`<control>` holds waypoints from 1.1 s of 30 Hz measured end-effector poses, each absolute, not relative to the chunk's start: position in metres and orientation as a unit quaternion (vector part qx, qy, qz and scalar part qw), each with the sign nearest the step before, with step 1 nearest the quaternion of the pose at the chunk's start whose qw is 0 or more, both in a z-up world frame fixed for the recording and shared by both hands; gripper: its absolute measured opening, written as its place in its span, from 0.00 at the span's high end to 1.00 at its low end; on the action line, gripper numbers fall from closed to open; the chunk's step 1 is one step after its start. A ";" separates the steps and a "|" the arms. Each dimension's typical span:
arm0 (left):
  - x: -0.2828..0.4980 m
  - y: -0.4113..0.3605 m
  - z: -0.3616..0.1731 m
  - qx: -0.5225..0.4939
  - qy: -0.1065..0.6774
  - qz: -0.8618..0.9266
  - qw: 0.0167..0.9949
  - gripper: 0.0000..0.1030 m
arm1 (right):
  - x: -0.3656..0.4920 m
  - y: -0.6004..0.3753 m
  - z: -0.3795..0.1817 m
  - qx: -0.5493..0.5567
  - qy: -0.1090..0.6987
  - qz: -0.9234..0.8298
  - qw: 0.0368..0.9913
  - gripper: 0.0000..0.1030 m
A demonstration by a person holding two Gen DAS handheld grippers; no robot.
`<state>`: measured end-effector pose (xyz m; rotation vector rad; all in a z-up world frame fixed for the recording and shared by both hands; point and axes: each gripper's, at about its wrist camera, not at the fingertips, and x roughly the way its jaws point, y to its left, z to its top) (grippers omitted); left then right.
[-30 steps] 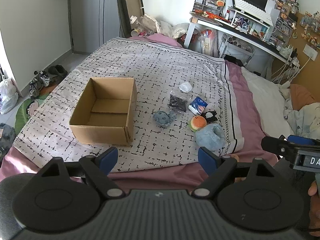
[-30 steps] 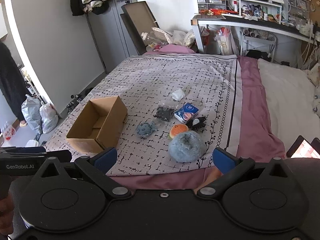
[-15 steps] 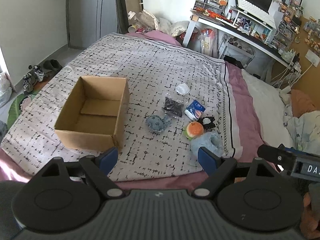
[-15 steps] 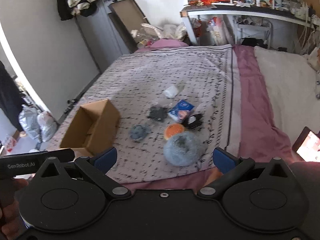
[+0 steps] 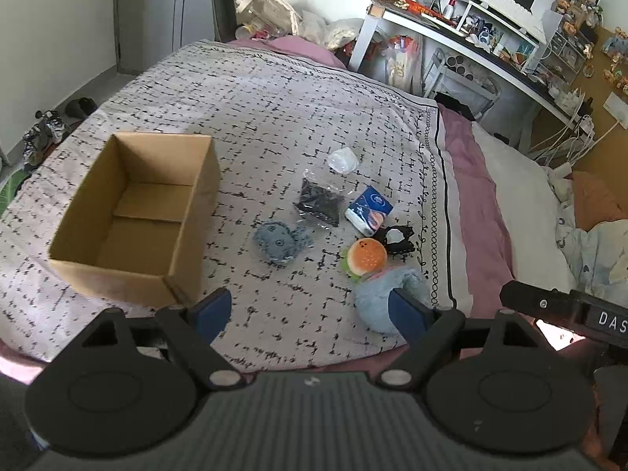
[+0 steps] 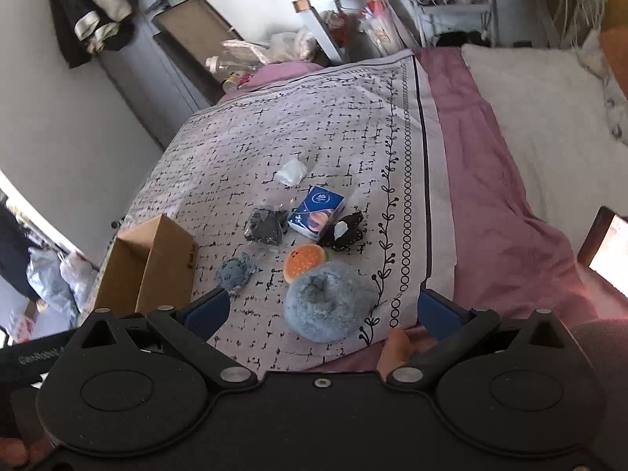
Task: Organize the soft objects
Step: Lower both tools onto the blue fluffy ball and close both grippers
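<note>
Soft toys on patterned bedspread (image 5: pixel 274 110), none boxed yet: fluffy blue plush (image 6: pixel 327 302), burger plush (image 6: pixel 304 261), grey-blue plush (image 5: pixel 280 241), black plush (image 6: pixel 343 231). Cardboard box (image 5: pixel 133 212) empty, well apart to their left. Left gripper (image 5: pixel 310 312) and right gripper (image 6: pixel 324 312) both spread wide, holding nothing.
</note>
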<state>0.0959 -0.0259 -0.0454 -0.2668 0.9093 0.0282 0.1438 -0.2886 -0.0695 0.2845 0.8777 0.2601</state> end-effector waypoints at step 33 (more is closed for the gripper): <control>0.187 -0.082 -0.132 -0.178 0.494 -0.061 0.849 0.45 | 0.220 -0.306 -0.143 0.264 0.496 0.097 0.822 0.43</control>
